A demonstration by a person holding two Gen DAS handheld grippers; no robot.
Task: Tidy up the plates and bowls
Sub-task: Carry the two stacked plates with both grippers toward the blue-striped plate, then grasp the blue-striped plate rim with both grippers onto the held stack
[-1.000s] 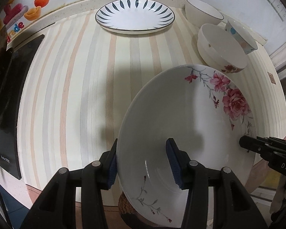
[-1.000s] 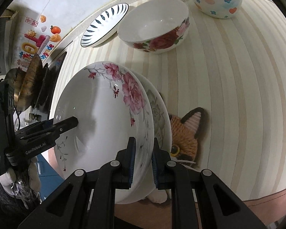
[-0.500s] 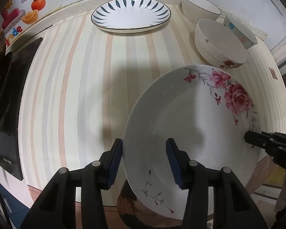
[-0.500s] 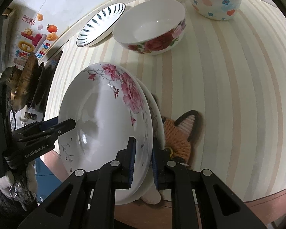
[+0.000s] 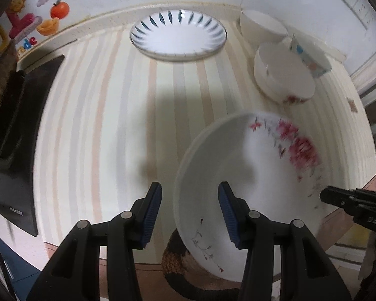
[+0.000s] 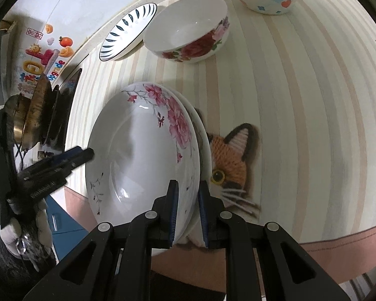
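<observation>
Left wrist view: the left gripper (image 5: pixel 189 213) stands apart, its jaws straddling the flowered plate's (image 5: pixel 240 175) rim without touching.

Right wrist view: the right gripper (image 6: pixel 188 212), jaws just eased wider, clamps two stacked plates (image 6: pixel 203 135) over a cat mat (image 6: pixel 234 160).

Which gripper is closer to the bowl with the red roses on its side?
Right, though neither is close. The right gripper straddles the pink-flower plate rim, with the rose bowl beyond it. The left gripper sits at the plate's opposite edge, farther away.
</observation>
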